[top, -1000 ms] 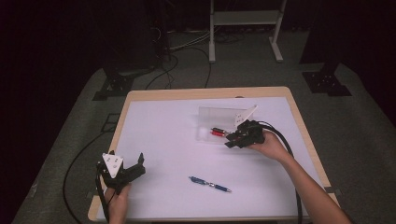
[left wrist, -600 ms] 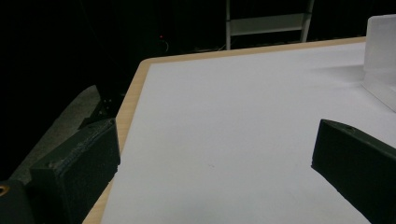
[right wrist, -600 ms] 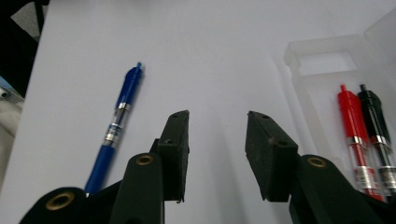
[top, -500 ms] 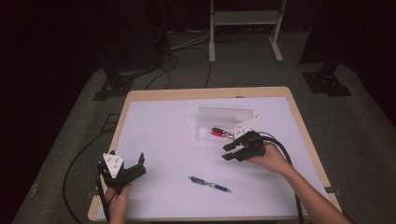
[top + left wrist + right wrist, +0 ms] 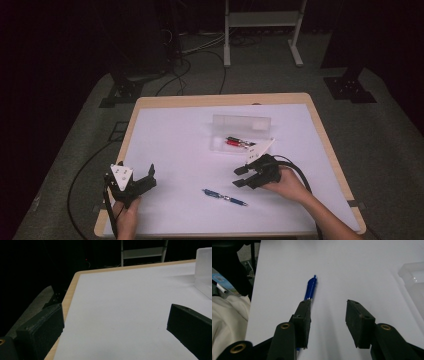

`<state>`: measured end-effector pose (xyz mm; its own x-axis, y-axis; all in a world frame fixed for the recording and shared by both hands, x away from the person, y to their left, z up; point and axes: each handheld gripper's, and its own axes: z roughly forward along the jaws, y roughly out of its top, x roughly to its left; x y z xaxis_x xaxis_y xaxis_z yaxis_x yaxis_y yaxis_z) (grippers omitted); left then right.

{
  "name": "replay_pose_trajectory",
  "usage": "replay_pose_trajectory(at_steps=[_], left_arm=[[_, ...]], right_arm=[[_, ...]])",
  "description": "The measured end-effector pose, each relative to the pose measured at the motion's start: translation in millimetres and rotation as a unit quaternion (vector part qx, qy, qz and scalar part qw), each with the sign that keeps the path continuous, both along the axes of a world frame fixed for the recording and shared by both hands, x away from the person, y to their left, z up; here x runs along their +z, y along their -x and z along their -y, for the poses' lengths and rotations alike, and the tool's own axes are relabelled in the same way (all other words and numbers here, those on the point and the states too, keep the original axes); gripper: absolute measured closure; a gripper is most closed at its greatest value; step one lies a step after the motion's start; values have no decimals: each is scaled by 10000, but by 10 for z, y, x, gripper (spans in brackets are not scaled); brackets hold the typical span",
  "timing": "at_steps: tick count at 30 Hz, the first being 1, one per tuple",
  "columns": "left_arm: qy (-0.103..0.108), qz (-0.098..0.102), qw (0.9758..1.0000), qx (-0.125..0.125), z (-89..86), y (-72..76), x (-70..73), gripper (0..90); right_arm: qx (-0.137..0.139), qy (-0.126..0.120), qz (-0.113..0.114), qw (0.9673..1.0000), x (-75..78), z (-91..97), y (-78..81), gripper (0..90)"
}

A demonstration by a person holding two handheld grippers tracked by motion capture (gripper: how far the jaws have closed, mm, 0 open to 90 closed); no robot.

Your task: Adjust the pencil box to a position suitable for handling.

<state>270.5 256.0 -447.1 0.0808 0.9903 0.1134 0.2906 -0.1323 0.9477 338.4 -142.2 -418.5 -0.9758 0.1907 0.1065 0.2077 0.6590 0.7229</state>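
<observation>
A blue pen lies on the white sheet near the table's front edge. My right gripper hovers just right of it, jaws pointing left. In the right gripper view the jaws stand open and have just been opening, with nothing between them. The blue pen runs out from behind the left jaw. A clear plastic box with its lid raised holds red and black pens. My left gripper rests at the front left corner, wide open and empty.
The white sheet covers a wooden table. Cables and a metal stand lie on the dark floor behind. The box's corner is at the right edge of the left gripper view. A pale cloth is beside the table.
My right gripper has drawn back from the clear box toward the front and the blue pen, and its jaws stand wider apart. The left gripper has stayed put.
</observation>
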Motion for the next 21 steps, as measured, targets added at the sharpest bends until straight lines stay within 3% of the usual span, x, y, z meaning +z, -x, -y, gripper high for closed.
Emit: replay_pose_trajectory(at_steps=[10, 21], left_arm=[[-18, -1, 10000, -2, 2, 3, 1, 4], [-8, 1, 10000, 5, 0, 3, 0, 4]], right_arm=[[114, 85, -129, 9998, -128, -183, 162, 540], [148, 215, -152, 9995, -255, -304, 227, 570]])
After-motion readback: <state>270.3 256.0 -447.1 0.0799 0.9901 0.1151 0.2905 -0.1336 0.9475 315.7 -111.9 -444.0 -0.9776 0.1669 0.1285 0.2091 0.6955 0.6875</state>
